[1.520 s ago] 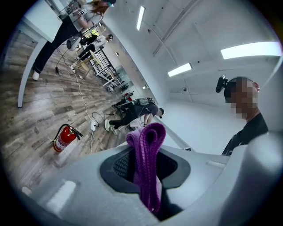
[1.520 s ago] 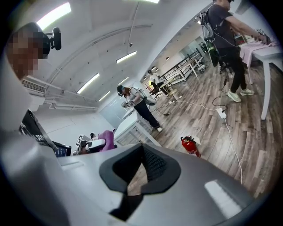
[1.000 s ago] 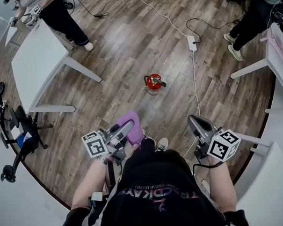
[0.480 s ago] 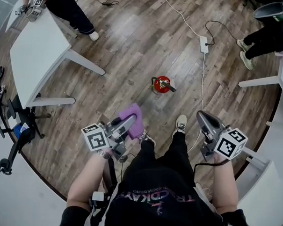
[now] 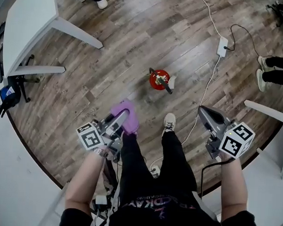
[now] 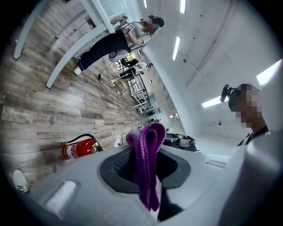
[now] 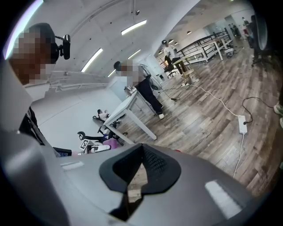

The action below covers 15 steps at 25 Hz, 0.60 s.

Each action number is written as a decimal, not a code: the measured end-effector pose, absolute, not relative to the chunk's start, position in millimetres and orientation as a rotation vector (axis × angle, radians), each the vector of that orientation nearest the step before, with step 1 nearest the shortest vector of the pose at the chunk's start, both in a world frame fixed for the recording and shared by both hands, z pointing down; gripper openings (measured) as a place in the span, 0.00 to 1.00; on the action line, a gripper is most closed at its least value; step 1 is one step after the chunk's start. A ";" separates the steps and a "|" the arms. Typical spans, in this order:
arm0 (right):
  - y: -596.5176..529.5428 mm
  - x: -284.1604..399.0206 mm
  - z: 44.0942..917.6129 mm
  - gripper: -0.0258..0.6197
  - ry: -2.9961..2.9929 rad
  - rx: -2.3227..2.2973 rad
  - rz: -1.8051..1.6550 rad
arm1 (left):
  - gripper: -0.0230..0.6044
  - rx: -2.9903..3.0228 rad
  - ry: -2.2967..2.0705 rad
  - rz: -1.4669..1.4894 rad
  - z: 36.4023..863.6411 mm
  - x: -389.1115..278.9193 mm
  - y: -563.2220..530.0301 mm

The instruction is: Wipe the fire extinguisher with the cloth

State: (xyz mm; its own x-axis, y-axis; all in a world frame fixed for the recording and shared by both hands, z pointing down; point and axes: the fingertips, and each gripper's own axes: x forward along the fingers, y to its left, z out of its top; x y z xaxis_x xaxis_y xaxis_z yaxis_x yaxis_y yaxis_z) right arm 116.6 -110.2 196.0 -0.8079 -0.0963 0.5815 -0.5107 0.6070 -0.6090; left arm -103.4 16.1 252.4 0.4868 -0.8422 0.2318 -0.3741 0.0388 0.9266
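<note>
A small red fire extinguisher [image 5: 159,79] stands upright on the wood floor ahead of my feet; in the left gripper view the extinguisher [image 6: 79,148] shows low at the left. My left gripper [image 5: 121,117] is shut on a folded purple cloth [image 5: 125,115], well short of the extinguisher. That cloth [image 6: 148,163] sticks out between the left gripper's [image 6: 143,152] jaws. My right gripper [image 5: 201,110] hangs to the right of my legs, shut and empty. In its own view the right gripper [image 7: 140,149] has its jaws together with only floor beyond.
A white table [image 5: 28,25] stands at the far left and another table's leg [image 5: 268,111] at the right. A white power strip [image 5: 222,46] and its cable [image 5: 205,89] lie right of the extinguisher. Another person's shoes [image 5: 262,73] are at the right edge, a black stand [image 5: 4,97] at the left.
I have walked forward: tables and bystanders slid toward the frame's top and edges, and my legs now reach toward the extinguisher. Both grippers came along, the cloth still held.
</note>
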 end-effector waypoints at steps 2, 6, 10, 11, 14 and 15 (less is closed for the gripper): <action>-124.9 126.0 226.3 0.05 -2.326 0.406 1.084 | 0.15 1.557 -1.098 -0.516 283.9 -92.8 1.8; -143.9 136.2 292.1 0.05 -2.305 0.325 1.035 | 0.15 1.581 -1.107 -0.563 352.0 -87.7 -39.6; -153.0 126.2 346.0 0.05 -2.297 0.300 0.983 | 0.15 1.587 -1.093 -0.668 415.4 -96.5 -79.2; -154.3 122.2 358.3 0.05 -2.304 0.301 0.957 | 0.15 1.602 -1.084 -0.682 427.9 -98.7 -88.2; -151.5 109.5 388.9 0.05 -2.331 0.268 0.880 | 0.15 1.623 -1.077 -0.680 467.9 -101.2 -100.5; -151.7 105.5 400.2 0.04 -2.340 0.244 0.857 | 0.15 1.623 -1.081 -0.681 483.4 -102.0 -102.5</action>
State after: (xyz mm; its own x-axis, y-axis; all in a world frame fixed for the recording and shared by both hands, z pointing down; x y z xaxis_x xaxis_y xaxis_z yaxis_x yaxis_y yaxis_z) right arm 105.5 -151.7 400.2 -0.7863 0.0397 0.6165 -0.3679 0.7717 -0.5189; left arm -102.0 -102.5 483.4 0.4356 -0.8967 0.0784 -0.3161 -0.0709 0.9461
